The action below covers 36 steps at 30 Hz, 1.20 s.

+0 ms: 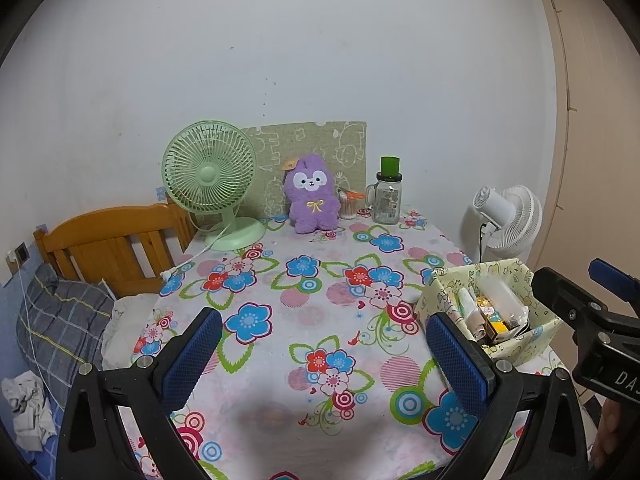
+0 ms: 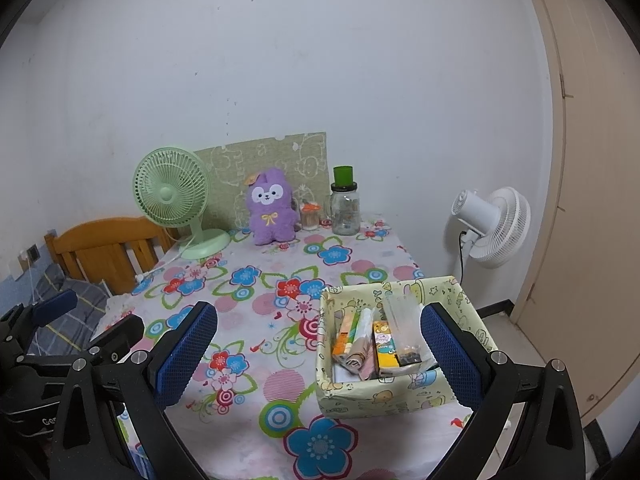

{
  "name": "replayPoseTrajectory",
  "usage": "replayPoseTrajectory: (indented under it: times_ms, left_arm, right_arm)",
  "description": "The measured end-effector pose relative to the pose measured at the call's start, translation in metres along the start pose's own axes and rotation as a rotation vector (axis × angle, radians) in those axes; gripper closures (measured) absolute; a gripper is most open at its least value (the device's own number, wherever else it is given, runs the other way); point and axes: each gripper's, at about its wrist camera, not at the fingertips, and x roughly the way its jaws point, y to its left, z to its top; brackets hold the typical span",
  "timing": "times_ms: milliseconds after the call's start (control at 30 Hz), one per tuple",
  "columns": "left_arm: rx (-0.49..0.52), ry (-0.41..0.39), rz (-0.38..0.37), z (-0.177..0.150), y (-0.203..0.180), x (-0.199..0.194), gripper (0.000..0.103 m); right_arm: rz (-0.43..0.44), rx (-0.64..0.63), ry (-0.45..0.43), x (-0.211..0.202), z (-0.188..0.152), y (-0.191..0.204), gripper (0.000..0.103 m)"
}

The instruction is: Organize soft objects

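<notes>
Hovering over the near edge of the floral-print tablecloth (image 1: 320,320), you hold both grippers spread wide and empty. Your fluffy purple plush rabbit (image 1: 311,200) sits upright at the far edge, propped against the green patterned board (image 1: 320,144), between the mint-green desk fan (image 1: 210,180) and the clear glass jar with a green lid (image 1: 387,196). It lies straight ahead of your left gripper (image 1: 320,356), probably the nearer; from your right gripper (image 2: 320,352) it lies ahead and slightly left. A pale yellow paper-covered box (image 2: 400,396) of packets stands just beside your right gripper.
</notes>
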Motion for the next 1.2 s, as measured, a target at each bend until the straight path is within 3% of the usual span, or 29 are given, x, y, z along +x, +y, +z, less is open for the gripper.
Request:
replayPoseTrajectory:
  times_ms: [1200]
  left_arm:
    - [0.002, -0.024, -0.002, 0.0052, -0.0014, -0.0064, 0.000]
  right_arm:
    - [-0.003, -0.010, -0.028, -0.0090, 0.0047, -0.0028, 0.000]
